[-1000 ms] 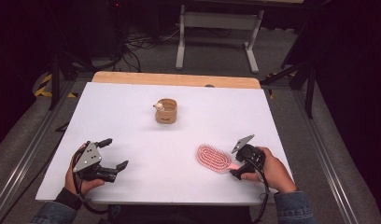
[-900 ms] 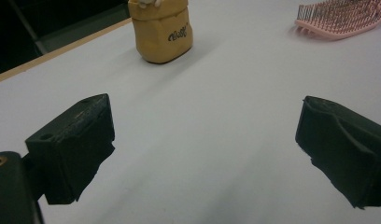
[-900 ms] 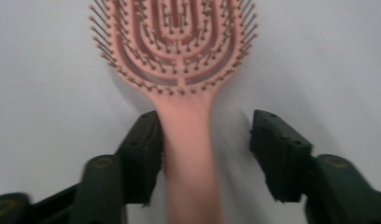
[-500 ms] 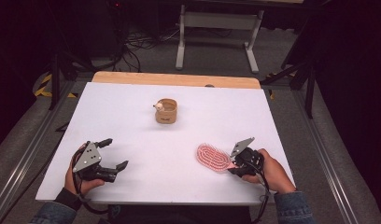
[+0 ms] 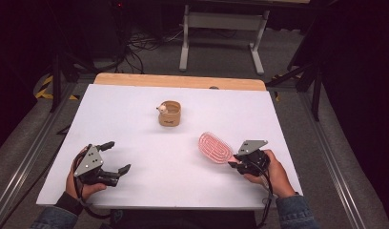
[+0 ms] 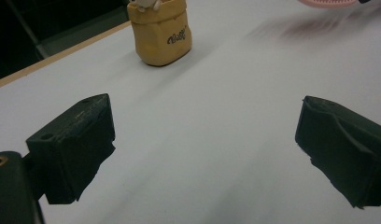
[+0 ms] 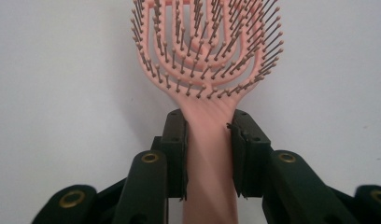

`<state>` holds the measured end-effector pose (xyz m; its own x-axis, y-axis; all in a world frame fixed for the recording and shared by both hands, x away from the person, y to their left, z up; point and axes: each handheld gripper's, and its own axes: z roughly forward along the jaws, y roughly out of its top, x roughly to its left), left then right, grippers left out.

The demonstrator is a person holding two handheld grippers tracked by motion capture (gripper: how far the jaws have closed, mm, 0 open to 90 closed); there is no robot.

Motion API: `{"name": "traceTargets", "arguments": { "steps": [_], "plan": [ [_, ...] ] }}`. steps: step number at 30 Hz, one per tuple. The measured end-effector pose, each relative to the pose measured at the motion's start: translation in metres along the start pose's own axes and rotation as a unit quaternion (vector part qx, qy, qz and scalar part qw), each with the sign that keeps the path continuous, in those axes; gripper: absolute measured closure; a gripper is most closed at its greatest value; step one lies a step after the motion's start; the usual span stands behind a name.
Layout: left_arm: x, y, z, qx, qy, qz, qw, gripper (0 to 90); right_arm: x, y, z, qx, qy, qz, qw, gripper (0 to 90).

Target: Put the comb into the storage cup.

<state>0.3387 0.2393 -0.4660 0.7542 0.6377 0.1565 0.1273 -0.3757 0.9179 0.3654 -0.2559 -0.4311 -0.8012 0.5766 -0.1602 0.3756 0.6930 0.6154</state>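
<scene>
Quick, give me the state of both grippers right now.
Left gripper: open, holding nothing.
Right gripper: just closed, shut on the handle of the pink plastic hairbrush.

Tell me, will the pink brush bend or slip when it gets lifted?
Probably not: the pink hairbrush looks like stiff plastic, and the right gripper clamps its handle on both sides. Its open, slotted head suggests it's light. The bristles may flex a little.

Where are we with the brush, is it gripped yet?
Done: the right gripper has just closed its jaws on the handle of the pink brush. In hand: the brush looks to lie on the table, not yet lifted. The left gripper is open and holds nothing; the small sack stands untouched.
</scene>
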Motion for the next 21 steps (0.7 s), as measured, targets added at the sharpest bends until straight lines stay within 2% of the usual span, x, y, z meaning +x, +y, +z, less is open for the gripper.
{"name": "traceTargets", "arguments": {
  "steps": [3, 8, 10, 12, 14, 15, 16, 17, 18, 21],
  "plan": [
    [0.0, 0.0, 0.0, 0.0, -0.003, 0.0, 1.0, 5.8, -0.001, 0.0, -0.002, -0.03, -0.01, 0.013, 0.9994, 69.9],
    [0.0, 0.0, 0.001, 0.0, -0.004, 0.0, 1.0, 5.8, 0.001, 0.002, -0.002, -0.048, -0.031, 0.01, 0.9983, 69.9],
    [0.0, 0.0, 0.001, 0.0, -0.004, 0.0, 1.0, 5.8, 0.001, 0.002, -0.003, -0.055, -0.031, 0.015, 0.9979, 69.9],
    [0.0, 0.0, 0.001, 0.0, -0.005, 0.0, 1.0, 5.8, 0.002, 0.003, -0.004, -0.067, -0.044, 0.016, 0.9967, 69.9],
    [0.0, 0.0, 0.001, -0.001, -0.007, 0.0, 1.0, 5.7, 0.001, 0.003, -0.005, -0.076, -0.04, 0.023, 0.9961, 69.9],
    [0.0, 0.0, 0.001, -0.001, -0.008, -0.001, 1.0, 5.7, 0.002, 0.004, -0.007, -0.086, -0.032, 0.028, 0.9954, 69.9],
    [0.0, 0.0, 0.001, -0.003, -0.008, -0.002, 1.0, 5.6, 0.005, 0.007, -0.011, -0.11, -0.037, 0.032, 0.9928, 69.9],
    [0.0, 0.0, 0.001, -0.002, -0.008, -0.001, 1.0, 5.6, 0.005, 0.007, -0.011, -0.11, -0.037, 0.032, 0.9928, 69.9],
    [0.0, 0.0, 0.001, -0.001, -0.008, -0.001, 1.0, 5.6, 0.006, 0.008, -0.012, -0.114, -0.043, 0.028, 0.9921, 69.9],
    [0.0, 0.0, 0.002, 0.0, -0.008, -0.001, 1.0, 5.6, 0.011, 0.012, -0.015, -0.142, -0.064, 0.029, 0.9874, 69.9]
  ]
}}
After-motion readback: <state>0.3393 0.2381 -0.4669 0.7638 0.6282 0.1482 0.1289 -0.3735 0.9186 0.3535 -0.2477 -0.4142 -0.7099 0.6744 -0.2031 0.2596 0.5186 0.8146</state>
